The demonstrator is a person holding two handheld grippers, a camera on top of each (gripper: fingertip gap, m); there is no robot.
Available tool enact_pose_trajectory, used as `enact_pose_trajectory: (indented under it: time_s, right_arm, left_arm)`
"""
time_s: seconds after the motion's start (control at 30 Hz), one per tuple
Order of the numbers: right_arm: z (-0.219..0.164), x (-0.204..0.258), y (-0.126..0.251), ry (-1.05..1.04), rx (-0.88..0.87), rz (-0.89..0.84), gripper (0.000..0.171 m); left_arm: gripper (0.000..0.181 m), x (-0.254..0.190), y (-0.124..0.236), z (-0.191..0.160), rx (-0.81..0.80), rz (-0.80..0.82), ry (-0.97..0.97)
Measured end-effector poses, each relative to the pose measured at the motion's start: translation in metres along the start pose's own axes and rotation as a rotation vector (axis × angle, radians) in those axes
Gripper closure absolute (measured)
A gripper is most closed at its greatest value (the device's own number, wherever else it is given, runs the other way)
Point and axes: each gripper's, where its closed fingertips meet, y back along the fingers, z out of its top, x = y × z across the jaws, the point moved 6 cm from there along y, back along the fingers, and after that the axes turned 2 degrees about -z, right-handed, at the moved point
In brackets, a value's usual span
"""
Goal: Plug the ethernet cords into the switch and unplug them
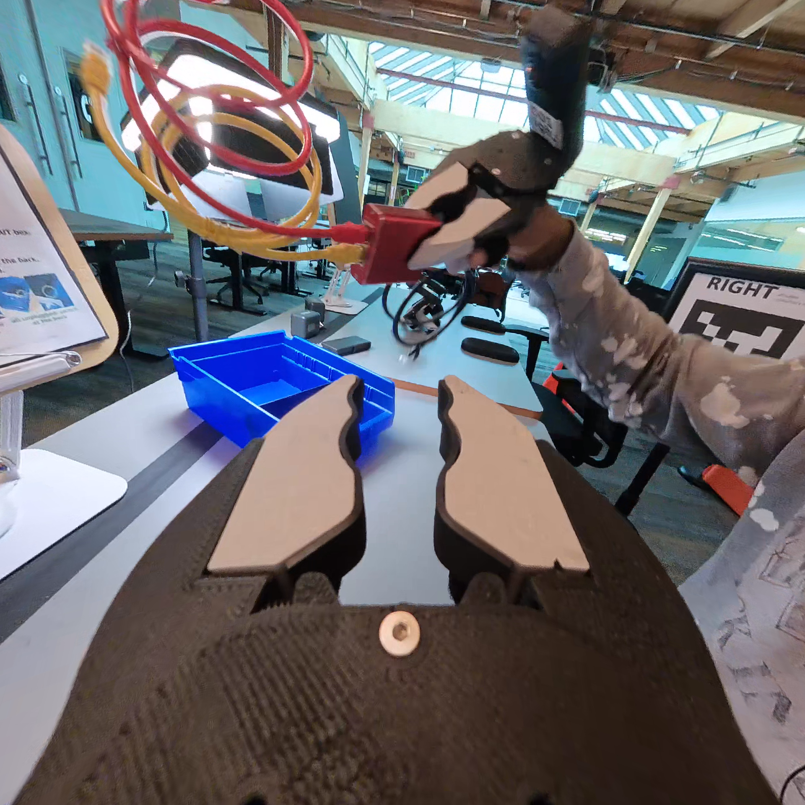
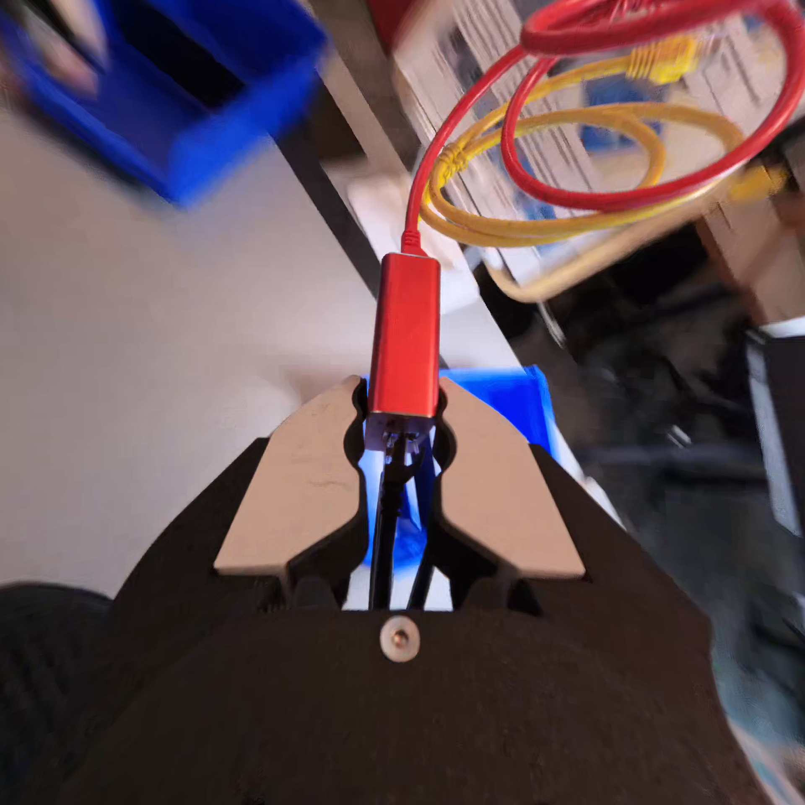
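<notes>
My right gripper [image 2: 401,392] is shut on a small red switch [image 2: 404,335] and holds it in the air; it also shows in the left wrist view [image 1: 444,218] gripping the switch [image 1: 392,246]. A red cord [image 1: 218,143] and a yellow cord [image 1: 244,235] are both plugged into the switch's far end and coil up to the left. The yellow cord's free plug [image 1: 96,69] hangs loose. In the right wrist view the red cord [image 2: 544,174] and yellow cord [image 2: 522,226] loop above the switch. My left gripper [image 1: 398,383] is open and empty, low over the table.
A blue plastic bin [image 1: 279,383] sits on the grey table [image 1: 122,431] ahead of my left gripper; it shows blurred in the right wrist view [image 2: 165,100]. A white stand with a printed sheet [image 1: 39,305] is at the left. A sleeved arm [image 1: 631,348] crosses the right.
</notes>
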Motion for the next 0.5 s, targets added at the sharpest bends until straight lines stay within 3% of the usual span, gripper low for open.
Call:
enact_pose_trajectory:
  time_s: [0.1,0.23,0.5]
  right_arm:
    - [-0.025,-0.05,0.002,0.098,0.366,-0.158,0.144]
    - [-0.066,-0.088,-0.022,0.159,0.755,-0.223,0.144]
    - [-0.149,-0.111,-0.117,0.25,1.183,-0.175,0.144]
  left_arm:
    - [0.149,-0.004,0.003,0.004,-0.002,-0.002,-0.02]
    - [0.15,-0.007,0.002,0.005,0.008,0.001,-0.039]
    - [0.152,-0.001,0.01,0.005,0.002,0.017,-0.03]
